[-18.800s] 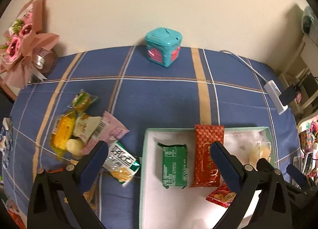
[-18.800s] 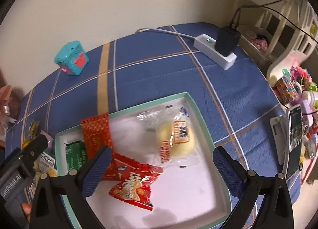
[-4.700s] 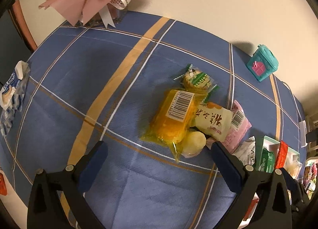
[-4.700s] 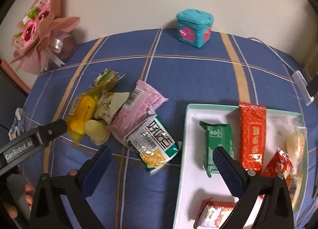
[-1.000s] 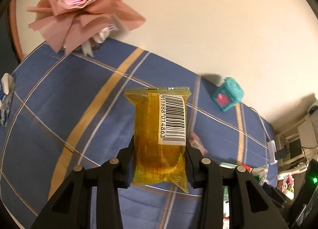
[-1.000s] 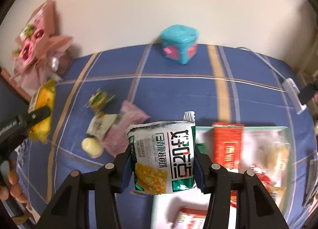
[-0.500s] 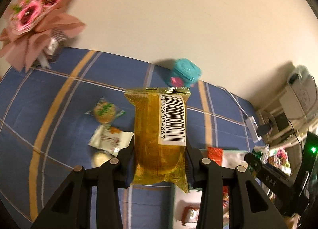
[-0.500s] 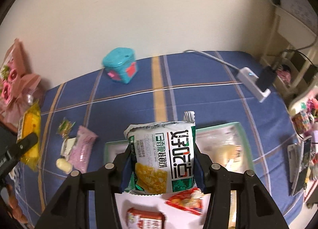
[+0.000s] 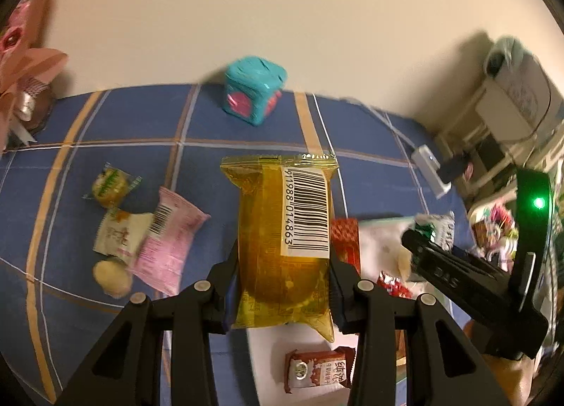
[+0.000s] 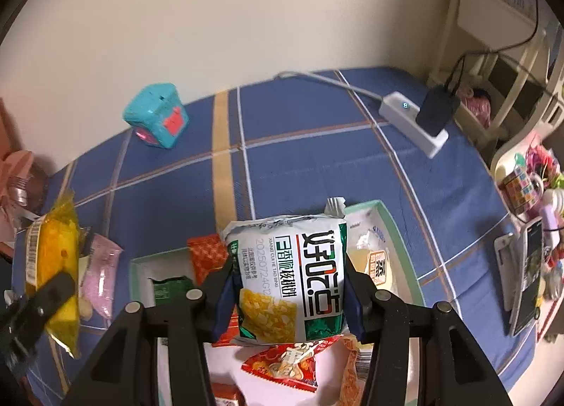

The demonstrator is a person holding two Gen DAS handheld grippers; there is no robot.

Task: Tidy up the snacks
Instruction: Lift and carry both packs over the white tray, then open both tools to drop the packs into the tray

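My left gripper (image 9: pixel 282 295) is shut on a yellow snack packet (image 9: pixel 283 240) with a barcode label, held above the left part of the white tray (image 9: pixel 379 233). My right gripper (image 10: pixel 287 303) is shut on a white-and-green corn snack bag (image 10: pixel 289 275), held over the same mint-rimmed tray (image 10: pixel 398 240). In the tray lie a red packet (image 10: pixel 206 254), a green packet (image 10: pixel 167 291), a pale bun (image 10: pixel 373 265) and red wrappers (image 10: pixel 289 360). Left on the cloth are a pink packet (image 9: pixel 169 240), a white packet (image 9: pixel 118 233), a green-wrapped cake (image 9: pixel 109 185) and a pale round snack (image 9: pixel 111 275).
The table has a blue plaid cloth (image 10: pixel 299 131). A teal cube box (image 9: pixel 253 94) stands near the wall. A white power strip (image 10: pixel 412 120) with a black plug lies at the right rear. A pink bouquet (image 9: pixel 21 64) stands at the left. Toys and a phone (image 10: pixel 528 272) crowd the right edge.
Both grippers have swung to the right with their packets, from over the loose snacks to over the tray. Neither grip has changed.
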